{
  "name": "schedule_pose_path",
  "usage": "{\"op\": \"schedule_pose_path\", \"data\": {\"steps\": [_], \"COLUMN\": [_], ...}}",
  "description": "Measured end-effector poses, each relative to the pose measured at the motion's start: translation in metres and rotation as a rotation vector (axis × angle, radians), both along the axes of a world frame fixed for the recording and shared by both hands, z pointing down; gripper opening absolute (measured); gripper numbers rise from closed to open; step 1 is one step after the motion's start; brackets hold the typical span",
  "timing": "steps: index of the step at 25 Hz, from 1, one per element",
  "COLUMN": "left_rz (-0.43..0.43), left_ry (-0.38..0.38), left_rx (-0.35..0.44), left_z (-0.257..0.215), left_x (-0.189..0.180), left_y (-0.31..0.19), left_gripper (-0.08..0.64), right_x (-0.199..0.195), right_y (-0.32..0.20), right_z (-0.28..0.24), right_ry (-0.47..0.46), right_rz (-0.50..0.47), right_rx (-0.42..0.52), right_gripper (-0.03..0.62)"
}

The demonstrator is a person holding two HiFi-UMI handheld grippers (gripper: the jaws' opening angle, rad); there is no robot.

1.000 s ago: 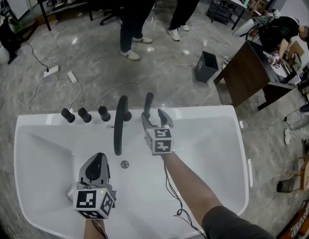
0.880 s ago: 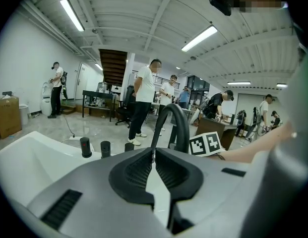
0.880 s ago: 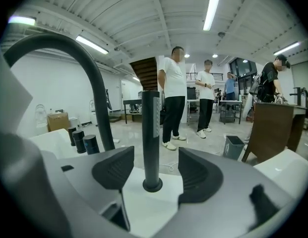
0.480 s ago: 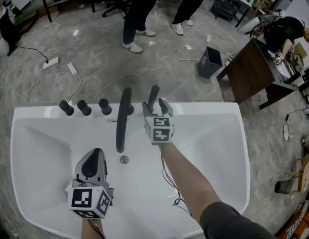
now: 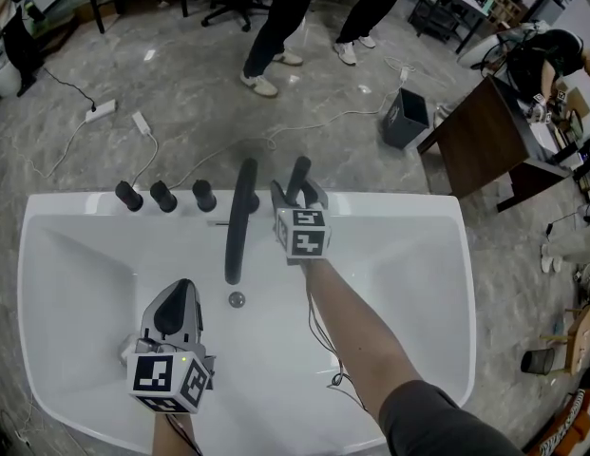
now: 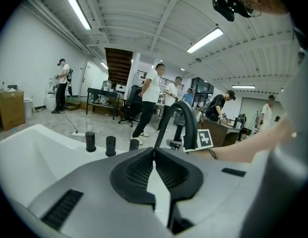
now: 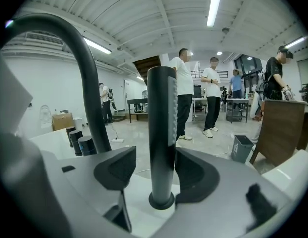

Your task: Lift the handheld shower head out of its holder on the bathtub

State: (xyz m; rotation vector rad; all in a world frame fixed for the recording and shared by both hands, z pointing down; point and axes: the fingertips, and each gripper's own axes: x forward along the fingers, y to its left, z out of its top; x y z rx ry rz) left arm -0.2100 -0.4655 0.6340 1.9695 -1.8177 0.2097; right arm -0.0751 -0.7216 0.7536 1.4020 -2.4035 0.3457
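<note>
The black handheld shower head (image 5: 297,179) stands upright in its holder on the far rim of the white bathtub (image 5: 409,255). My right gripper (image 5: 299,197) is open around it. In the right gripper view the shower head (image 7: 161,133) stands between the two pads, close against the right pad (image 7: 193,175), with a gap to the left pad (image 7: 116,168). My left gripper (image 5: 181,291) hangs shut and holds nothing over the tub's near left part. Its pads (image 6: 144,170) meet at the tip in the left gripper view.
A curved black spout (image 5: 240,221) rises just left of the shower head, and three black knobs (image 5: 162,196) line the rim further left. The drain (image 5: 237,299) lies mid-tub. On the floor beyond are people's legs (image 5: 271,27), cables, a power strip (image 5: 99,110), a bin (image 5: 406,117) and a brown desk (image 5: 485,141).
My right gripper has moved forward to the far rim and now straddles the shower head. The left gripper has stayed over the near left of the tub.
</note>
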Motion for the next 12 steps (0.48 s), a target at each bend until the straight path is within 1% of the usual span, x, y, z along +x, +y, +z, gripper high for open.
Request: {"op": "schedule_pose_path", "data": {"steps": [2,3,4,12], "left_rz": [-0.005,-0.009,-0.013,-0.019], "left_ry": [0.0,0.0,0.0,0.007], "left_rx": [0.001,0.002,0.003,-0.005], "left_z": [-0.0002,-0.0006,-0.0011,-0.0026], "left_x": [-0.0017,-0.0025,-0.003,-0.0029], "left_y": [0.0014,0.0022,0.0028,0.0097], "left_gripper": [0.018,0.018,0.018,0.018], "right_x": [0.0014,0.0035,0.0055,0.0069], "right_y": [-0.0015,-0.0031,-0.005,-0.0026], "right_z": [0.0005,0.0002,-0.0001,-0.0023], "right_ry": [0.009,0.013,0.015,0.031], "right_rz": [0.012,0.024,0.034,0.016], "right_rx": [0.003,0.005,0.005,-0.002], "right_gripper": [0.238,0.203,0.146,0.141]}}
